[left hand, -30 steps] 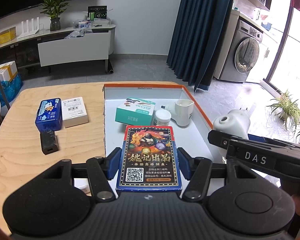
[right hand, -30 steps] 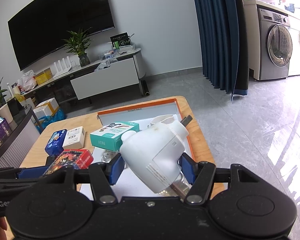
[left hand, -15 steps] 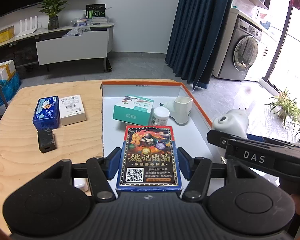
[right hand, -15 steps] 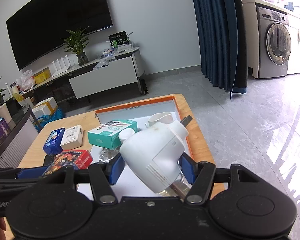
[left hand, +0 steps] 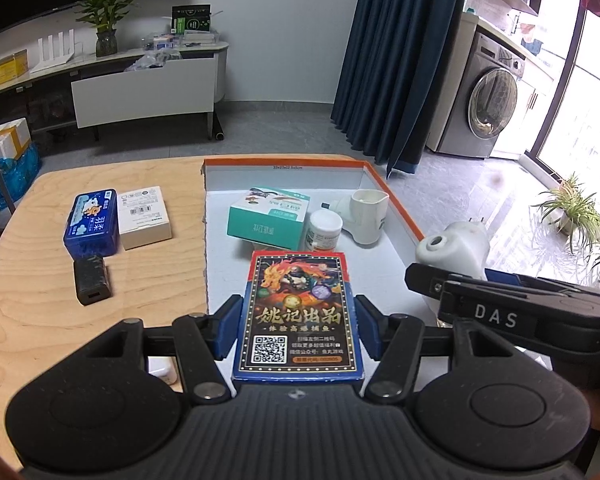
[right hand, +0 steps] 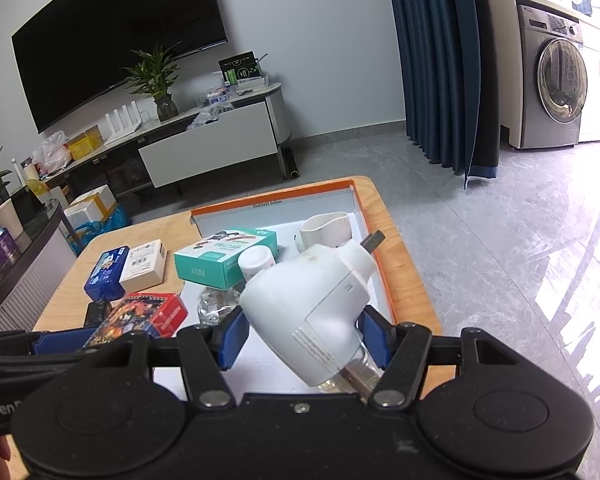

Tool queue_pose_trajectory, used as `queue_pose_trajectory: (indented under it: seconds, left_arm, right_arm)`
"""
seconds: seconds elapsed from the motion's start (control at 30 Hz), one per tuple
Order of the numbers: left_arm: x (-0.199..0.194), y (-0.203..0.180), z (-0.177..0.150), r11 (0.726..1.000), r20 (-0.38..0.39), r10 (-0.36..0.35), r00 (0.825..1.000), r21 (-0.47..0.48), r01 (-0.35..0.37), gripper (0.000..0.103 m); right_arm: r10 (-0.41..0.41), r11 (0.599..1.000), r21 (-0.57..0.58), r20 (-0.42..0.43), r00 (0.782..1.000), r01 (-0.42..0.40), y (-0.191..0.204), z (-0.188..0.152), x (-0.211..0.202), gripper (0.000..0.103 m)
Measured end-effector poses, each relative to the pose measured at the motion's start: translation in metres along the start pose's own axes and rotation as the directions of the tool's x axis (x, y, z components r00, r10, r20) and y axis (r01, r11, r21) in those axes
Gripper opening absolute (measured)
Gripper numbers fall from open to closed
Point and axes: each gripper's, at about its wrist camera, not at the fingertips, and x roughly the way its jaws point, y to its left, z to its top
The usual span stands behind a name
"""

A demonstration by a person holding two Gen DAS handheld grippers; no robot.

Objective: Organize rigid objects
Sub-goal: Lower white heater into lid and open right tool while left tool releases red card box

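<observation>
Card box (left hand: 298, 312): clamped flat between the left gripper (left hand: 298, 330) jaws by its long edges, hovering over the near end of the tray (left hand: 396, 196). Likely light, stiff cardboard; glossy, so it may slip.
White plug-in device (right hand: 312, 312): right gripper (right hand: 302, 338) jaws are closed on its smooth, rounded body. Hard plastic; probably prone to twisting.
Tray contents: teal box (left hand: 266, 220), white jar (left hand: 324, 230) and another white device (left hand: 364, 216) crowd 12 o'clock.
Open room: bare tray floor nearest the grippers.
Edges: orange rim at 3 o'clock; the wooden table (left hand: 32, 316) holds a blue tin (left hand: 92, 222) at 10 o'clock.
</observation>
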Motion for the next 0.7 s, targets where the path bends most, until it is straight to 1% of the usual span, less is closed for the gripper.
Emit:
queue_pose_trajectory:
  seconds: [0.27, 0.37, 0.43, 0.47, 0.53, 0.57, 0.7]
  left_arm:
    - [0.007, 0.0, 0.002, 1.0, -0.01, -0.002, 1.0, 0.011, 0.002, 0.06]
    - [0.011, -0.001, 0.002, 1.0, -0.019, -0.006, 1.0, 0.013, 0.006, 0.06]
    - [0.014, -0.002, 0.002, 1.0, -0.023, -0.006, 1.0, 0.02, 0.006, 0.06]
    - [0.015, -0.002, 0.002, 1.0, -0.025, -0.007, 1.0, 0.022, 0.007, 0.06]
    - [0.017, -0.002, 0.002, 1.0, -0.029, -0.012, 0.999, 0.022, 0.013, 0.06]
    - [0.019, -0.002, 0.002, 1.0, -0.031, -0.016, 0.999, 0.022, 0.016, 0.06]
    - [0.023, -0.007, 0.002, 0.999, -0.036, -0.035, 0.999, 0.033, 0.036, 0.06]
  right_arm:
    - [-0.002, 1.0, -0.011, -0.055, 0.998, 0.001, 0.002, 0.013, 0.021, 0.072]
    - [-0.004, 1.0, -0.01, -0.071, 0.997, 0.004, 0.0, 0.019, 0.033, 0.076]
    - [-0.01, 1.0, 0.004, -0.06, 0.998, 0.011, -0.001, 0.022, 0.037, 0.078]
    - [-0.006, 1.0, 0.011, -0.04, 0.999, 0.007, -0.002, 0.024, 0.036, 0.078]
    - [0.02, 1.0, 0.011, -0.013, 1.0, -0.02, -0.003, 0.028, 0.032, 0.08]
    - [0.02, 1.0, 0.003, -0.002, 1.0, -0.02, -0.003, 0.029, 0.03, 0.08]
    - [-0.008, 1.0, -0.021, 0.04, 0.999, 0.009, -0.002, 0.033, 0.021, 0.08]
